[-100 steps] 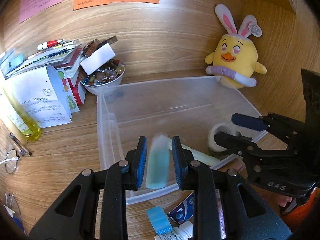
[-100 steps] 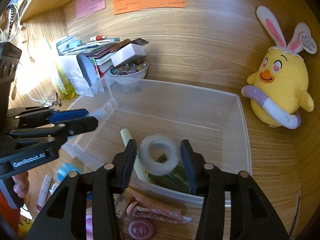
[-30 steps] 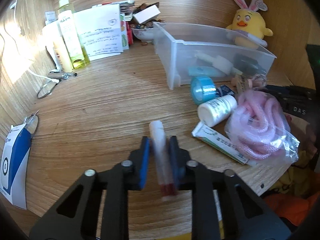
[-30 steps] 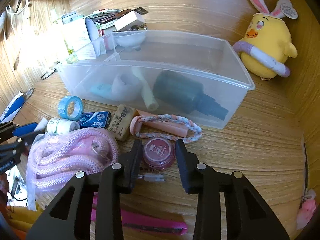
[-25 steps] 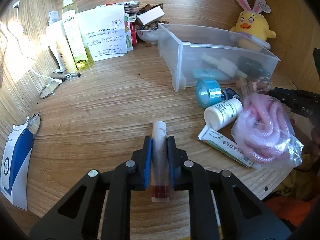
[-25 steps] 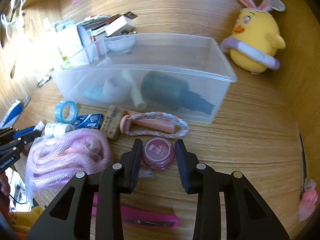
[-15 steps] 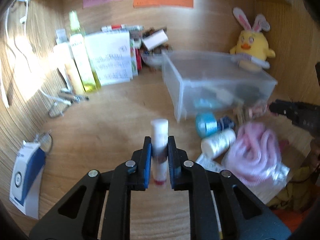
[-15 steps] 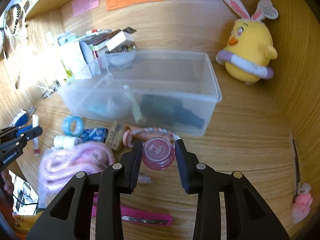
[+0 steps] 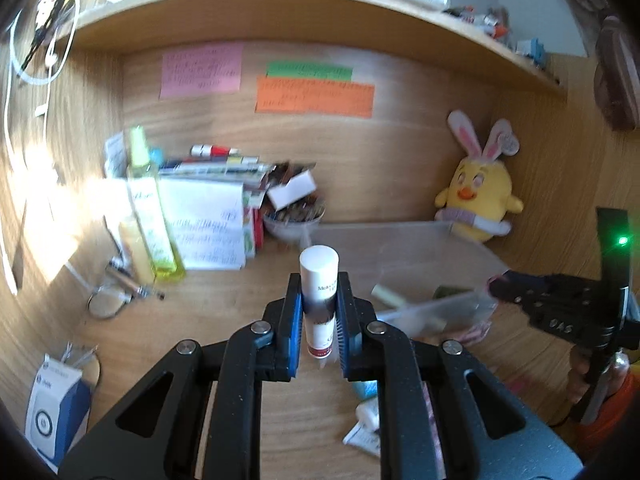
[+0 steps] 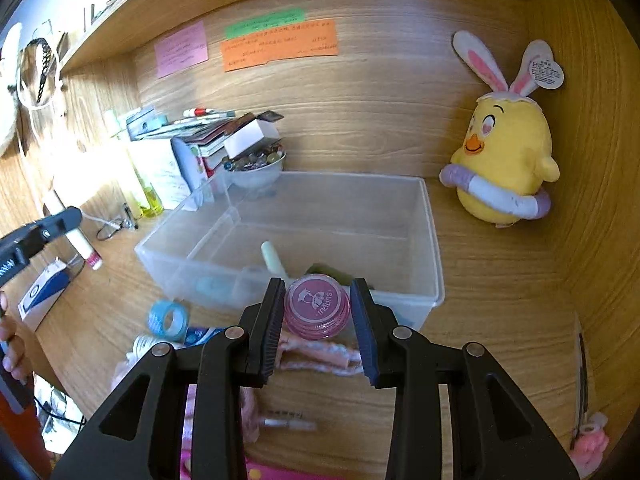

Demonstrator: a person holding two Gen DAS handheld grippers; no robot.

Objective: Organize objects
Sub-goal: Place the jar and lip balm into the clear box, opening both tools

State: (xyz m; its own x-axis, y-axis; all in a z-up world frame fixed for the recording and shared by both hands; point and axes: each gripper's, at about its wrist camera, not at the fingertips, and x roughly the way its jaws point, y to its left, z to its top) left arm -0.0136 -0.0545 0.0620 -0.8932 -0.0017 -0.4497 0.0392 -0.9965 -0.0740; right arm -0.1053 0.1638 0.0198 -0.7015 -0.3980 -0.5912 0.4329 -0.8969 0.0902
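A: What has the left gripper point(image 9: 319, 322) got?

B: A slim white tube point(image 9: 319, 302) with a flat white cap and a dark red lower end. The blue pads are clamped on its middle, cap pointing away from the camera, and it hangs clear of the wooden desk point(image 9: 224, 320). The right wrist view shows the same tube point(image 10: 85, 249) at the far left, poking out below that gripper point(image 10: 66, 222), well apart from the bin.

A: And the right gripper point(image 10: 319, 322)?

B: Closed on a round pink jar point(image 10: 317, 306) with a printed lid, one pad on each side. The jar is held in the air just in front of the near wall of the clear plastic bin point(image 10: 434, 264).

A: What lies in the bin?

B: A pale green stick point(image 10: 274, 262), something light blue point(image 10: 212, 286) seen through the wall, and a dark item mostly hidden behind the jar.

A: Around it?

B: In front of the bin on the desk: a roll of blue tape point(image 10: 168, 319), a small white bottle point(image 10: 146, 346), a pink braided rope point(image 10: 320, 354). Behind the bin's left corner stands a bowl of beads point(image 10: 254, 170) with a white box point(image 10: 250, 136) on top, beside stacked books and papers point(image 10: 188, 136). A yellow plush chick with rabbit ears point(image 10: 504, 160) sits against the back wall to the right, and pink, green and orange notes point(image 10: 276, 46) are stuck above.
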